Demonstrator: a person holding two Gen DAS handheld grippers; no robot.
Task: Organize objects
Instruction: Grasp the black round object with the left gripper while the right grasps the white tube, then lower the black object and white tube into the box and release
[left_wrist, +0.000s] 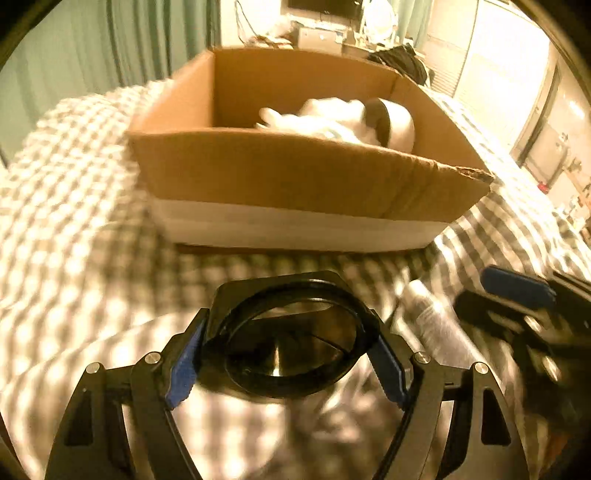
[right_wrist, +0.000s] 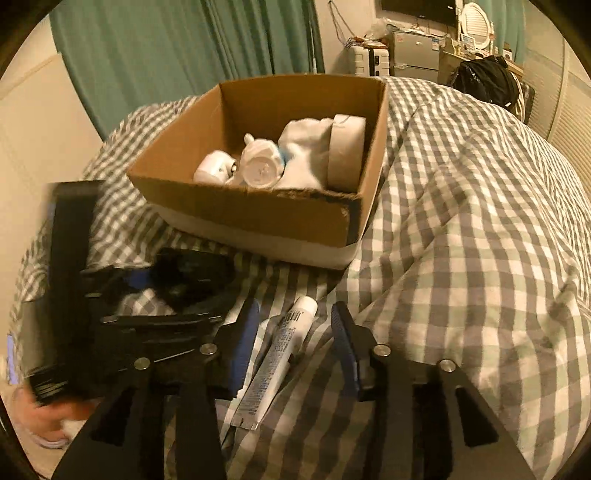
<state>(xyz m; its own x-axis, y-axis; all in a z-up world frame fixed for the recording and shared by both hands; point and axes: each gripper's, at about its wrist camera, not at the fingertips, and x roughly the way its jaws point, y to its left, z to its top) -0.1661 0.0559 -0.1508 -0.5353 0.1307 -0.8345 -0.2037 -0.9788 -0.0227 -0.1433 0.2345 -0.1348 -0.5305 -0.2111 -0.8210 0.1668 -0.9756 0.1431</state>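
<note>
My left gripper (left_wrist: 288, 350) is shut on a black round ring-shaped object (left_wrist: 291, 336) and holds it just above the checked bedcover, in front of an open cardboard box (left_wrist: 295, 173). The box (right_wrist: 266, 221) holds several white items (right_wrist: 295, 155). My right gripper (right_wrist: 291, 343) is open, its fingers on either side of a white tube (right_wrist: 277, 362) that lies on the cover. The right gripper shows at the right edge of the left wrist view (left_wrist: 524, 302), with the tube (left_wrist: 436, 321) beside it. The left gripper with the black object (right_wrist: 184, 277) shows blurred at the left of the right wrist view.
The checked bedcover (right_wrist: 461, 221) spreads in folds to the right of the box. Green curtains (right_wrist: 166, 48) hang behind. A black bag (right_wrist: 484, 77) and shelves with clutter stand at the far end of the bed.
</note>
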